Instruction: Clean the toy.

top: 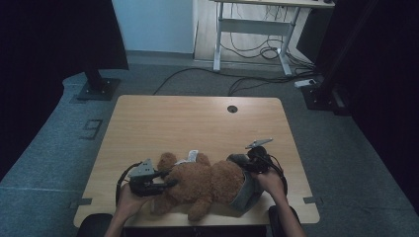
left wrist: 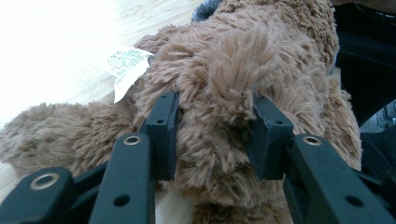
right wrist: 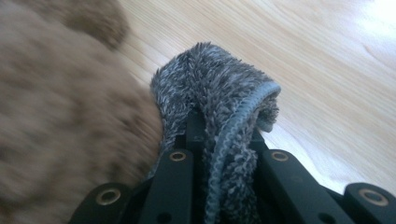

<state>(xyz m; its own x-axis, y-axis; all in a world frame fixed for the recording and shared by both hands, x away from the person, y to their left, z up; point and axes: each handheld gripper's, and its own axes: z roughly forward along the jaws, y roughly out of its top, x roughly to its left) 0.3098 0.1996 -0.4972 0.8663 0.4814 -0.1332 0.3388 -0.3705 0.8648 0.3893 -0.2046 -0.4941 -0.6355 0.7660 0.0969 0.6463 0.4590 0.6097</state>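
Brown plush teddy bear (top: 200,182) lies on its side along the near edge of the light wooden surface (top: 197,118), head end toward the right hand, a white sewn-in label (top: 191,155) sticking up from its far side. Left tool (top: 165,179) is part-closed on a thick fold of the bear's fur, both pads sunk into the pile in the left gripper view, so it has the bear pinned. Right tool (top: 245,169) is closed almost fully on the hem of a grey fleecy fabric garment (top: 245,190), folded edge bunched between the jaws in the right gripper view; looks like clothing being worked over the bear's head end. Risks, as judgement: the left grip is mostly on fluff, not stuffing, so a hard pull from the right could let the bear slide out or drag across the surface. The right tool holds only a narrow bit of hem; stretchy fleece may slip free under tension or bunch up on one side rather than go round the bear evenly. The bear sits close to the near edge, so a tug toward the person could tip a leg or the whole toy off. The label could snag in the cloth. Right gripper view blurs on the bear, so contact there can't be told.
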